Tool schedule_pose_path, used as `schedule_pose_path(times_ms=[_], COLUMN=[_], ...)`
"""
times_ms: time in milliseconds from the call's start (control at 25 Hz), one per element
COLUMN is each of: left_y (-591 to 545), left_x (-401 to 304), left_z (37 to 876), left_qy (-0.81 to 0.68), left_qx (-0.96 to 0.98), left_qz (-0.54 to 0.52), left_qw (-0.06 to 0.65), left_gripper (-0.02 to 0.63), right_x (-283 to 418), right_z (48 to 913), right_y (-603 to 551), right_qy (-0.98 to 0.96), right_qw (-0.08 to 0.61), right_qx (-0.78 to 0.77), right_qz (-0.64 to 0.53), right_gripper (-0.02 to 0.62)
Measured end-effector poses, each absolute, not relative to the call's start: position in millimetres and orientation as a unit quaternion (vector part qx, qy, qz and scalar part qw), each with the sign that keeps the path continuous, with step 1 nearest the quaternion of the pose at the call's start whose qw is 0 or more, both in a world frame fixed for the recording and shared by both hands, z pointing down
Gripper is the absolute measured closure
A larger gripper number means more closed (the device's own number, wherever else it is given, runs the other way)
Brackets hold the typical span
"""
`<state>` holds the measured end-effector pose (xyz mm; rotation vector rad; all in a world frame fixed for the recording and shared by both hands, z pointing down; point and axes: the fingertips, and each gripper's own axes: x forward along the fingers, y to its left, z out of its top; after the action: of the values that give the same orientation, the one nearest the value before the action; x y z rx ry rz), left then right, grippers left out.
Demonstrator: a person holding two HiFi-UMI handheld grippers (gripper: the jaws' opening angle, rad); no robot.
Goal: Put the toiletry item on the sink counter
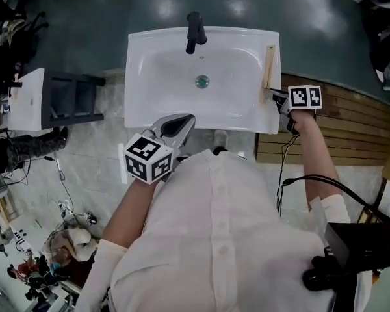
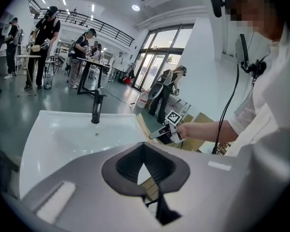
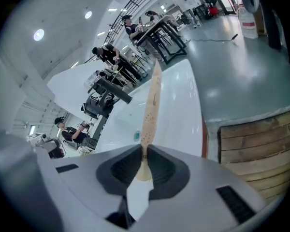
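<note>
A long, pale wooden toiletry stick (image 1: 270,67) lies along the right rim of the white sink (image 1: 143,106), pointing toward the back. My right gripper (image 1: 273,95) is at the sink's front right corner, shut on the near end of the stick. In the right gripper view the stick (image 3: 152,100) runs forward from between the pinched jaws of the right gripper (image 3: 145,151). My left gripper (image 1: 185,119) hovers over the sink's front edge, near its middle. In its own view the left gripper (image 2: 144,149) has its tips together with nothing between them. A black faucet (image 1: 195,31) stands at the back.
A drain (image 1: 202,81) sits mid-basin. A wooden slatted panel (image 1: 351,122) lies right of the sink. A second white sink (image 1: 26,99) and a dark stand (image 1: 75,99) are at the left. Several people (image 2: 46,37) stand at tables in the background.
</note>
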<state>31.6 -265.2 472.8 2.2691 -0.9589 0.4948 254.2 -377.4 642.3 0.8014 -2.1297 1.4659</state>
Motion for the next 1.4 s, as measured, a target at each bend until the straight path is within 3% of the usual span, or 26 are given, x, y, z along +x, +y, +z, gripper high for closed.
schedule_pose_path(times_ms=[520, 880, 1400], left_y=[-285.9, -287.9, -277.3], left_x=[36.3, 32.9, 21.1], left_z=[472.8, 469.3, 465.0], left_qy=[-0.364, -0.355, -0.345], left_qx=[0.858, 0.863, 0.870], left_qz=[0.190, 0.195, 0.188], left_qw=[0.307, 0.301, 0.298], left_gripper=[0.600, 0.600, 0.600], right_x=[265.8, 283.4, 299.5], right_z=[655.3, 652.8, 633.8], right_y=[-396.3, -398.9, -396.1], right_qy=[-0.753, -0.745, -0.742], right_qw=[0.233, 0.227, 0.214], right_qx=[0.317, 0.371, 0.428], right_qz=[0.528, 0.505, 0.470], right_gripper=[0.546, 0.474, 0.474])
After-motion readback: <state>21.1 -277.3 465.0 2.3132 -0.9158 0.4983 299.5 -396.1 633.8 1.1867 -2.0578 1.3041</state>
